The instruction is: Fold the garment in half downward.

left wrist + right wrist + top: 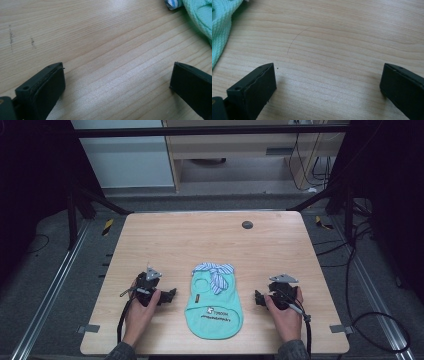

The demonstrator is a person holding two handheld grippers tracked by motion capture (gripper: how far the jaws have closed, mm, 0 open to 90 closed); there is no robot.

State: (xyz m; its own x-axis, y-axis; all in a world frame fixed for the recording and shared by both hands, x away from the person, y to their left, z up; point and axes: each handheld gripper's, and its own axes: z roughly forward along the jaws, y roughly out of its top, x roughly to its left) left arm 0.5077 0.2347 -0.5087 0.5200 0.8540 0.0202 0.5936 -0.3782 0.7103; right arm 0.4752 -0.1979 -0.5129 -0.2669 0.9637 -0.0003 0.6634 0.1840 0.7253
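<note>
A small mint-green garment (213,305) with a blue-and-white striped bow (216,272) lies flat on the wooden table (210,235), near its front middle. My left gripper (172,295) rests on the table just left of the garment, held by a hand, open, with bare wood between its jaws. My right gripper (257,298) sits just right of the garment, also open with nothing in it. In the left gripper view the garment's edge (200,17) and a tip of the bow (172,3) show at the top right. In the right gripper view the green knit (222,27) shows at the top left.
A small dark round disc (247,224) is set in the table near its far edge. Metal rails (55,285) run along both sides of the table. Cables lie on the floor at the right. Bare wood surrounds the garment.
</note>
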